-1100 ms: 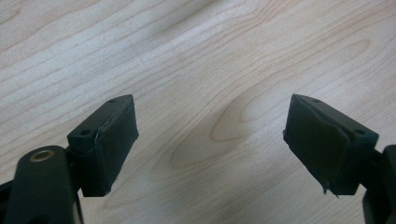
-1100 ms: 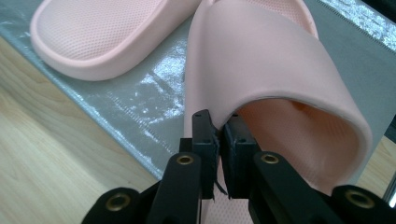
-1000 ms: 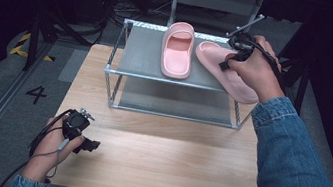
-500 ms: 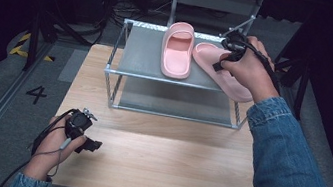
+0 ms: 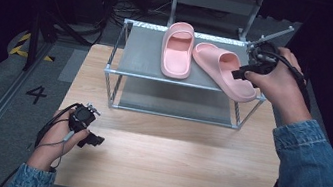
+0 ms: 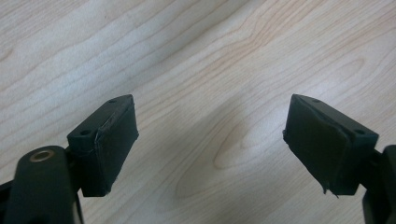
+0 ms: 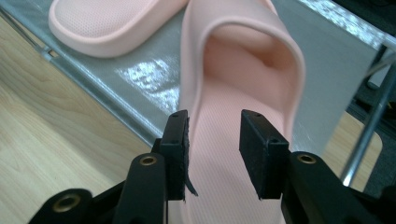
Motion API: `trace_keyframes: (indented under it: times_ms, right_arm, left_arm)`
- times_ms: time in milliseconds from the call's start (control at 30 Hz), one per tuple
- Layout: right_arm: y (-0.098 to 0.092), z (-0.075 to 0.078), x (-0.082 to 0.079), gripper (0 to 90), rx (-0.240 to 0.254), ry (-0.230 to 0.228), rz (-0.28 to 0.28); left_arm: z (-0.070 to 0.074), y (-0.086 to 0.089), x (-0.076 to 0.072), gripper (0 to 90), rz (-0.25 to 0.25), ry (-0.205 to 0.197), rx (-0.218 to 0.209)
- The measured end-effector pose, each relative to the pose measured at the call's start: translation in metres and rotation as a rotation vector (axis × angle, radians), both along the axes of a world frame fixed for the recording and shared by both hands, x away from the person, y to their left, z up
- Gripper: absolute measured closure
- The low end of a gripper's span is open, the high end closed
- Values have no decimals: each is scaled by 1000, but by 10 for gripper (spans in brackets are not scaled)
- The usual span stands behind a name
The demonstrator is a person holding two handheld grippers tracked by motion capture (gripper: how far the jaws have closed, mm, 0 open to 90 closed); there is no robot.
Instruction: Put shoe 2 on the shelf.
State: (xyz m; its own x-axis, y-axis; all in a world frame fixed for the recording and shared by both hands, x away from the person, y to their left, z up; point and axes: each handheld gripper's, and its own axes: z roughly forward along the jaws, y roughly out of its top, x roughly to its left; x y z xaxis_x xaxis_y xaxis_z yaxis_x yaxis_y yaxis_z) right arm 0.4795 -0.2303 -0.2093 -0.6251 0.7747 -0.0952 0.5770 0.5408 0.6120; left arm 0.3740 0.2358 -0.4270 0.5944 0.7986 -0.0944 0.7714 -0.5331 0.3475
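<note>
The right gripper [image 5: 240,75] hangs at the heel end of the nearer pink slide sandal [image 5: 221,69], and its jaws have just been opening: in the right gripper view the 2 pads [image 7: 177,151] stand apart over the footbed, with no sign of pressing on it. That sandal [image 7: 238,93] lies on the top shelf of the metal rack [image 5: 144,59], its heel poking over the front right corner. Its long axis runs aslant, toe strap toward the back left and heel toward the person. The other sandal [image 5: 178,50] sits just beside it, lengthwise front to back.

To finish the release well, I'd draw the gripper straight back along the sole so the pads don't drag the overhanging heel.

The left gripper [image 5: 89,138] rests low over the wooden table [image 5: 167,169], jaws wide apart and empty.
</note>
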Motion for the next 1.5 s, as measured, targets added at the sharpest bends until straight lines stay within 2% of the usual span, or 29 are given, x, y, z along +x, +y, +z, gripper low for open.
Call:
trace_keyframes:
  times_ms: [33,67,133,200,367,500,567,733,933,1067,1133,1167,1200,1233,1300,1367,1500]
  right_arm:
    - [0,0,0,654,0,0,0]
    - [-9,0,-4,672,-2,5,-20]
    - [-14,-1,-6,680,-5,9,-30]
    - [-25,-3,-9,700,-9,19,-63]
    - [-52,-16,-16,737,-14,53,-129]
    - [-62,-25,-20,777,-24,81,-153]
    - [-65,-31,-22,793,-27,97,-166]
    - [-67,-45,-24,788,-22,113,-153]
    - [-61,-44,-33,869,-15,101,-118]
    - [-50,-41,-42,880,19,92,-67]
    - [-45,-40,-46,896,80,102,-30]
    - [-41,-40,-47,900,92,105,-13]
    - [-38,-41,-48,900,82,98,-7]
    - [-38,-41,-48,900,82,98,-7]
    - [-36,-39,-49,900,55,71,-14]
    - [-41,-36,-48,900,68,65,-31]
    - [-59,-32,-40,900,66,51,-100]
  left_arm:
    - [1,-1,1,179,0,-2,2]
    - [1,-3,4,179,-9,-4,0]
    - [2,-3,5,178,-12,-5,0]
    - [2,-5,7,179,-4,-2,0]
    - [2,-10,12,179,-25,0,-4]
    - [1,-12,13,179,-28,8,-6]
    - [0,-13,13,179,-34,4,9]
    - [1,-12,12,179,-26,5,0]
    - [0,-11,12,179,-25,3,6]
    - [0,-11,12,179,-26,1,7]
    - [0,-12,12,179,-32,1,4]
    - [0,-12,11,179,-33,1,4]
    - [0,-12,11,179,-31,1,1]
    - [0,-12,11,179,-31,1,1]
    - [1,-12,11,179,-28,-1,0]
    - [1,-10,11,179,-28,-2,3]
    - [1,-10,11,179,-26,-1,-2]
